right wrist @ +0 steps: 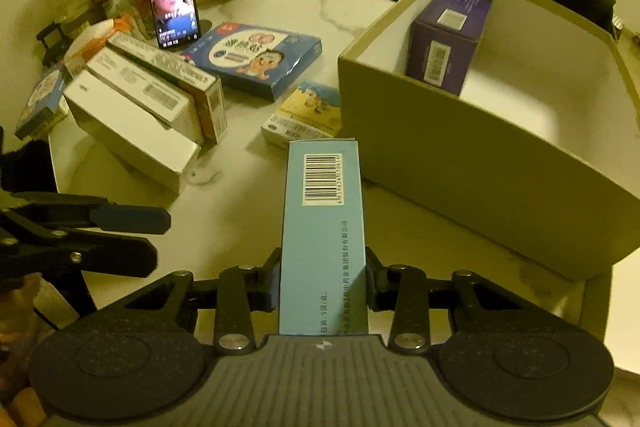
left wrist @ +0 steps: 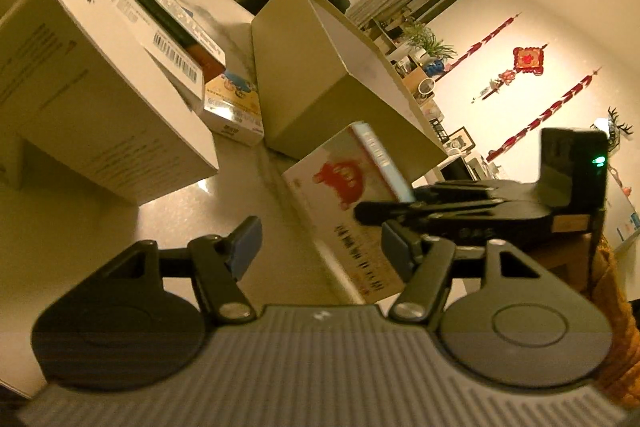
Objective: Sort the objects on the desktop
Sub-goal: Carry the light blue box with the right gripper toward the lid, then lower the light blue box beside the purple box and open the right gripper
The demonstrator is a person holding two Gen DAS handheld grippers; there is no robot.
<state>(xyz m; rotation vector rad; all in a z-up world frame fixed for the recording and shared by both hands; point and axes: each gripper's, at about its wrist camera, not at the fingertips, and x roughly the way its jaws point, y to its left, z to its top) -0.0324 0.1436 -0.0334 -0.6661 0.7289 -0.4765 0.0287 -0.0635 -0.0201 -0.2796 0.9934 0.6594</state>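
Risk 1: the right tongs [right wrist: 322,293] clamp the light-blue carton [right wrist: 322,227] only at its near end, and most of its length sticks out past the pads toward the open storage box [right wrist: 480,163]. A quick swing or a tilt can make the long free end pivot or slip between the pads.

Risk 2: the carton's far end sits close to the near wall of the storage box and just above the small yellow carton [right wrist: 304,115]. If it travels forward at too low a height, it may catch the wall or knock the yellow carton along the surface [right wrist: 240,195].

Risk 3: the left tongs [left wrist: 320,251] stand just beside the held carton, which shows its red-printed face [left wrist: 344,195] in the left view. Its pads are apart and press on nothing. Any sideways drift can bump the carton out of line. In the right view the left tongs show only 1 blue finger [right wrist: 132,221], off to the left of the carton.

Position: the carton is between the right pads, gripped firmly, pointing ahead. The storage box lies ahead and to the right, with 1 purple carton [right wrist: 448,43] already standing in its far corner. A stack of white cartons [right wrist: 140,115] lies ahead to the left, well apart.
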